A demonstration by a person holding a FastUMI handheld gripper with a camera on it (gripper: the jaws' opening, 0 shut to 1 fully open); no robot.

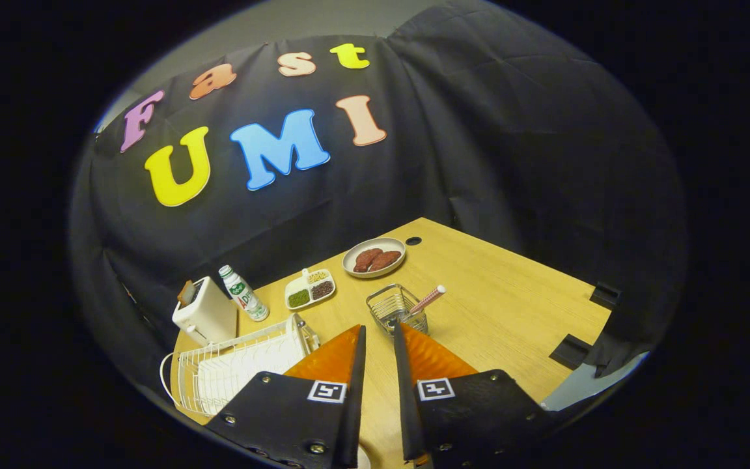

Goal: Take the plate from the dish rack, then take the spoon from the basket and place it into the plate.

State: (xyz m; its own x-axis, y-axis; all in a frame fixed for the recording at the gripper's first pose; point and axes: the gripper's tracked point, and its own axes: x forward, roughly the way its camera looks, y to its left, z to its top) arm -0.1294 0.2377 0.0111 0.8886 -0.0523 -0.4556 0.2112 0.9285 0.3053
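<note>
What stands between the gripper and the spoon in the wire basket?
Nothing visible does. The open gripper holds nothing, and the wire basket sits just ahead of its fingertips on bare table. The spoon leans out of the basket, handle free.

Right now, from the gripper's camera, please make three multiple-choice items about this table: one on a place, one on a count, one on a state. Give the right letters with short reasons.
1. Where is the wire basket?
A. just ahead of the fingertips
B. inside the dish rack
C. behind the toaster

2. How many brown pieces of food lie on the oval plate?
A. one
B. two
C. four

3. What is the state of the gripper?
A. shut on the spoon
B. shut on the bottle
C. open, holding nothing

Answers:
1. A: the basket, with the pink-handled spoon leaning in it, stands on the wooden table just beyond the orange fingers.
2. B: two brown pieces lie side by side on it.
3. C: a gap of bare table shows between the fingers, and nothing is pressed there.
</note>
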